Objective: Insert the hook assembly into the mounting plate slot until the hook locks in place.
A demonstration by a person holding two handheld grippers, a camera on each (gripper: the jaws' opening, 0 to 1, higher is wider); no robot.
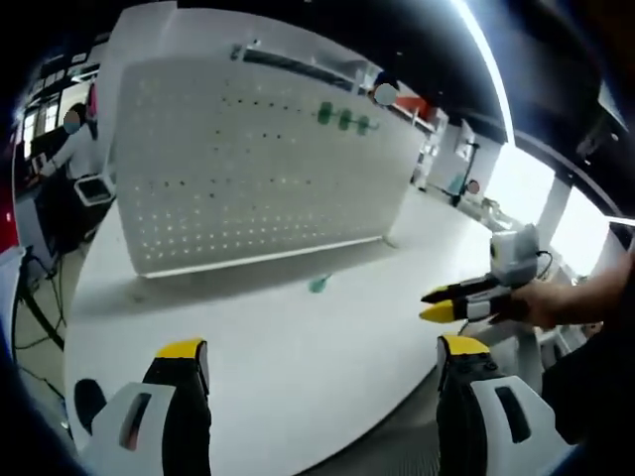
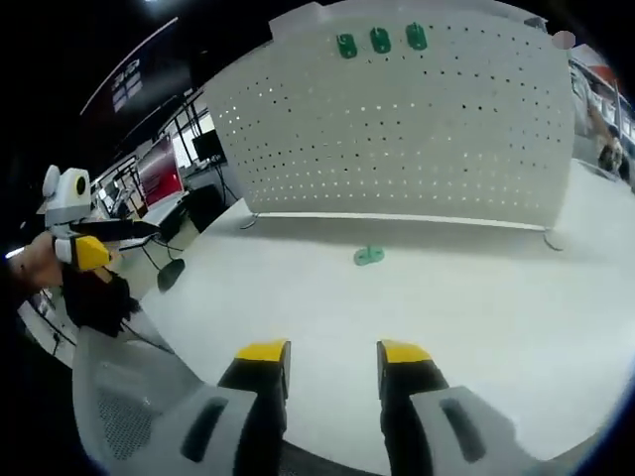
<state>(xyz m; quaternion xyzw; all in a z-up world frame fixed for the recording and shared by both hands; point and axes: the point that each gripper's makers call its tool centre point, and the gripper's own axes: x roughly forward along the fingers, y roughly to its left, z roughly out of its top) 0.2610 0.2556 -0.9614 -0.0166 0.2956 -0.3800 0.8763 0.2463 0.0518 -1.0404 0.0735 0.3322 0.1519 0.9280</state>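
A white pegboard mounting plate (image 1: 258,169) stands upright at the back of the white table (image 1: 298,377). Three green hooks (image 1: 342,119) hang in a row near its top. One loose green hook assembly (image 1: 318,285) lies on the table just in front of the plate's foot. My left gripper (image 1: 322,349) is wide open and holds nothing, well short of that hook. In the right gripper view the plate (image 2: 397,129), the hanging hooks (image 2: 380,41) and the loose hook (image 2: 369,256) lie straight ahead. My right gripper (image 2: 333,352) is open with a narrow gap and holds nothing.
A hand brings the right gripper (image 1: 446,302) in from the right of the left gripper view. The left gripper (image 2: 104,243) sits at the left edge of the right gripper view. A person (image 1: 69,139) sits at desks behind the table. The table's rounded edge runs close below both grippers.
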